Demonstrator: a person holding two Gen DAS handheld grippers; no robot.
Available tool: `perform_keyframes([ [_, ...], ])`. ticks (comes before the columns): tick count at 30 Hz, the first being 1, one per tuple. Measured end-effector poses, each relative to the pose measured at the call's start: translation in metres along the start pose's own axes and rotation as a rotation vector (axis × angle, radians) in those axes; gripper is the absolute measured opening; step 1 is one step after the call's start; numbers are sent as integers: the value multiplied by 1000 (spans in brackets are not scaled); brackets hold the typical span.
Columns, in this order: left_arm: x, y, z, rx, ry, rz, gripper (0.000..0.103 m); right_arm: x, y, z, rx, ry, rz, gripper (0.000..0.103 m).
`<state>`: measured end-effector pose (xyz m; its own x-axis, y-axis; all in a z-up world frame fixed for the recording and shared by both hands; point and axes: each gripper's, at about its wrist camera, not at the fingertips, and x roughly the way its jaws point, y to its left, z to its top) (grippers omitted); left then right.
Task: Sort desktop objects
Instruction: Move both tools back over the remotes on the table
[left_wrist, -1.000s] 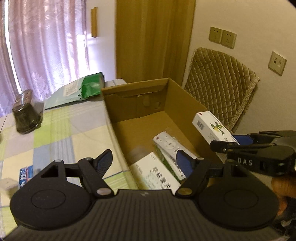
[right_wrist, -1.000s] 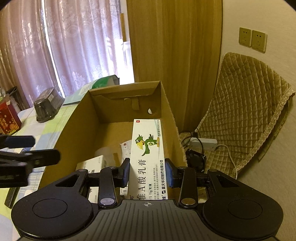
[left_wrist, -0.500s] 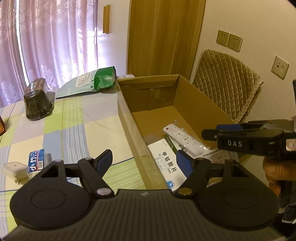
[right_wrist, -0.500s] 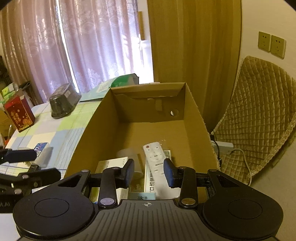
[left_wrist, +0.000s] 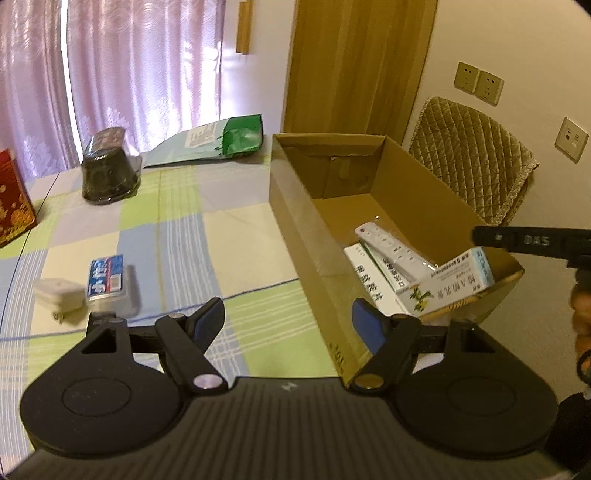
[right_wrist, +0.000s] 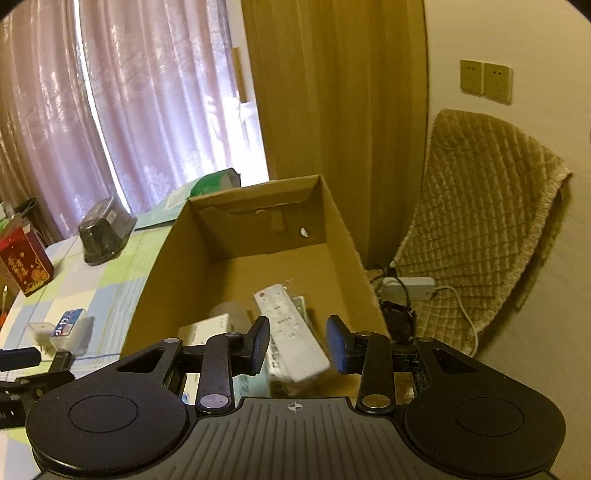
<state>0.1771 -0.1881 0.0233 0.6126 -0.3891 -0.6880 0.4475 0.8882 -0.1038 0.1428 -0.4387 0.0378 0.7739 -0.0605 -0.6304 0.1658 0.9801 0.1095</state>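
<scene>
right tongs (right_wrist: 297, 345) agape over cardboard box (right_wrist: 177, 258), ointment box (left_wrist: 448, 286) inside

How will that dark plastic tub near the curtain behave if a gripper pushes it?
The dark tub sits upside down, widening to its base, so it likely slides rather than tips. Its glossy wrap looks slippery, and it is probably light for its size on the checked tablecloth.

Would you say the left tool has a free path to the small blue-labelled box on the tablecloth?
Probably yes: the left tool is open, and the blue-labelled box lies ahead to its left; only the white adapter sits against it.
</scene>
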Motion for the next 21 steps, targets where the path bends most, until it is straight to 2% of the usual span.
perform_keyframes([
  [4,-4,3,-10,-8,14,4,73,-8,0,-8,-50,4,-15,38],
  [7,-6,5,-15,-13,21,8,73,-8,1,-13,-104,2,-99,38],
  [10,-6,5,-20,-15,28,10,73,-22,-3,-7,-39,-71,-20,38],
  [14,-6,6,-25,-18,39,12,73,-24,12,-12,-105,-55,88,38],
  [15,-5,6,-26,-19,41,13,73,-22,16,-14,-132,-39,88,38],
  [18,-5,8,-29,-19,45,16,73,-16,23,-19,-204,-35,0,38],
  [21,-7,13,-30,-28,44,21,74,-12,19,-15,-189,-17,-71,38],
])
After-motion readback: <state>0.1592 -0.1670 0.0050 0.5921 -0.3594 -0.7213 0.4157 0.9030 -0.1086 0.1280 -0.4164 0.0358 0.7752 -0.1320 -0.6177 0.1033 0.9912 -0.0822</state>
